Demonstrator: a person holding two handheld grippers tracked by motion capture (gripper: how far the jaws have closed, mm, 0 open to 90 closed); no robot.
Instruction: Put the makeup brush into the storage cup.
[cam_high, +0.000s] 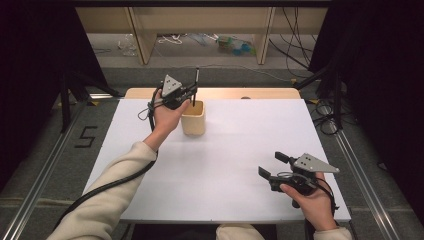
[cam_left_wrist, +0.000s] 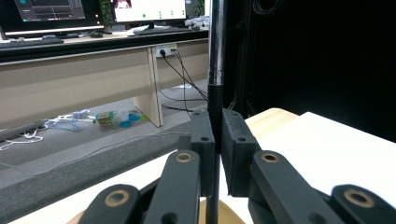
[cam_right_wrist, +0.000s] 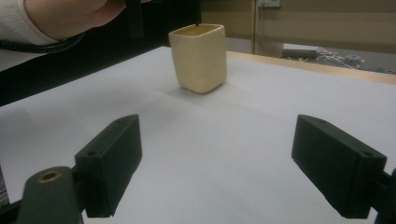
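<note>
And here we are: the left tongs (cam_high: 194, 93) are clamped tight on a thin black pen (cam_high: 196, 80), holding it upright right over the mouth of the cream cup (cam_high: 193, 120). From the left gripper view the pen (cam_left_wrist: 215, 70) runs straight up between the two pads, squeezed from both sides, with the cup's rim just peeking in below the tongs. The pen's lower tip sits at the cup's opening (whether it touches the inside I cannot tell). The cup stands upright on the white desk (cam_high: 230, 165), directly beneath the left tongs and well apart from the right ones. Over on the other side, the right tongs (cam_high: 273, 165) hang low near the desk edge, jaws spread wide with nothing between them, pointing across at the cup (cam_right_wrist: 198, 57).
</note>
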